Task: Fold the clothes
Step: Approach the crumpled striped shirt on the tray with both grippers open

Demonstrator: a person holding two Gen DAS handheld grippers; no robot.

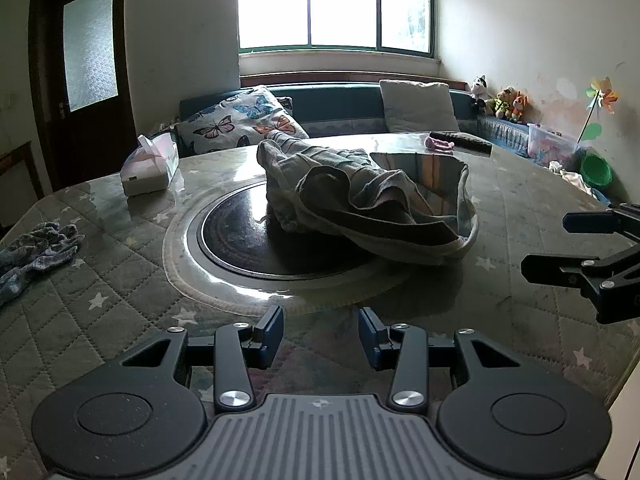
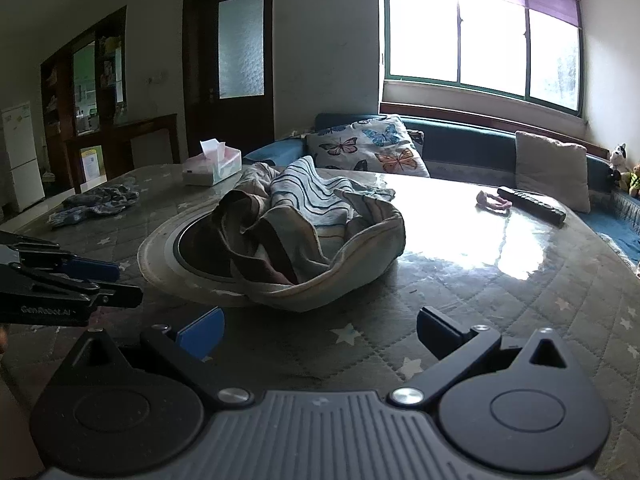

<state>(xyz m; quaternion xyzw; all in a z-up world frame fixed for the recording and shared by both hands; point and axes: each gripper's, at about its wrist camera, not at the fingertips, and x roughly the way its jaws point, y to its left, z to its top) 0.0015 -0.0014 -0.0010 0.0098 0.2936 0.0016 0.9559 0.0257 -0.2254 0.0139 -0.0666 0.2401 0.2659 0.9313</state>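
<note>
Both pairs of jaws are standing apart and gripping nothing: the left gripper [image 1: 320, 334] is hovering low over the quilted table cover [image 1: 120, 300] with a moderate gap, and the right gripper [image 2: 320, 330] is spread wider beside it, each short of the cloth. The striped garment [image 2: 312, 232] is lying in a crumpled heap, partly on the dark round inset [image 1: 244, 236] at the table's middle and partly spilling toward the grippers, its banded hem [image 2: 332, 288] curling up along the near edge. To my eye, the step in hand is the first pickup, and it is calling for each gripper to be pinching that hem at two well-separated spots, taking a single layer, then lifting and spreading the cloth flat before any fold. The tissue box [image 1: 150, 170] and the mottled gloves [image 1: 36, 248] are sitting well clear.
</note>
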